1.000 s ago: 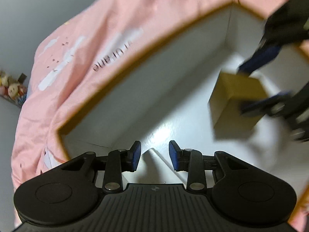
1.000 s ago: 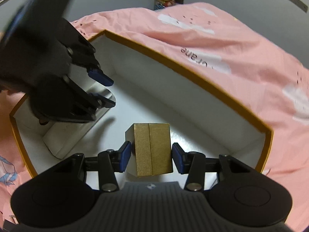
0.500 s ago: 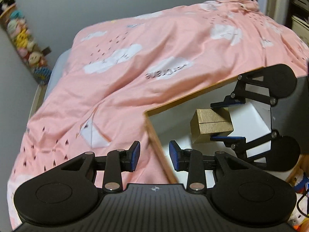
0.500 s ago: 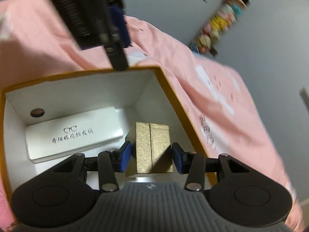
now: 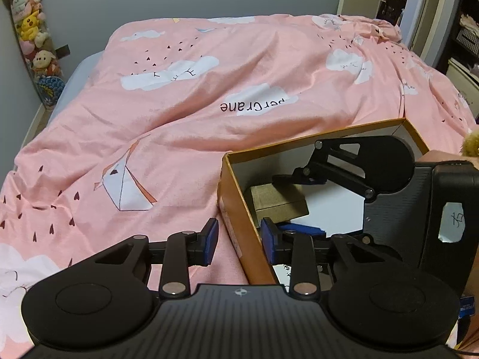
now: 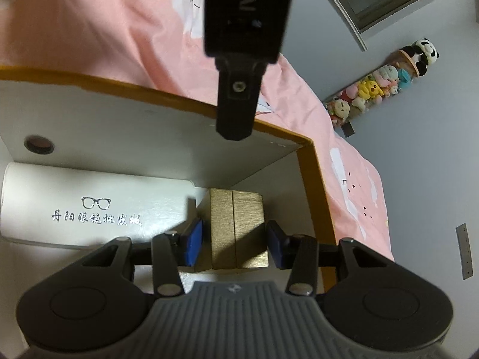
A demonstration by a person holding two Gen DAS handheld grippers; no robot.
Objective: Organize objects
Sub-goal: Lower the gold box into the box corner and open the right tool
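Note:
A small gold box (image 6: pixel 236 230) stands in the corner of an orange-rimmed cardboard box (image 6: pixel 317 197) with white inside walls. My right gripper (image 6: pixel 235 246) is inside the cardboard box with its blue pads on either side of the gold box, a small gap on each side. The gold box (image 5: pixel 278 202) and the right gripper (image 5: pixel 302 206) also show in the left wrist view. My left gripper (image 5: pixel 239 243) is open and empty, straddling the near corner wall of the cardboard box (image 5: pixel 236 209). A white glasses case (image 6: pixel 95 206) lies beside the gold box.
The cardboard box sits on a bed with a pink cloud-print duvet (image 5: pixel 209 89). A tube of plush toys (image 5: pixel 33 39) stands against the grey wall at the left. Shelves and a doorway (image 5: pixel 434 15) are at the far right.
My left gripper has pulled back out of the cardboard box and now hangs over its corner edge. My right gripper has carried the gold box into the corner and its pads have parted slightly.

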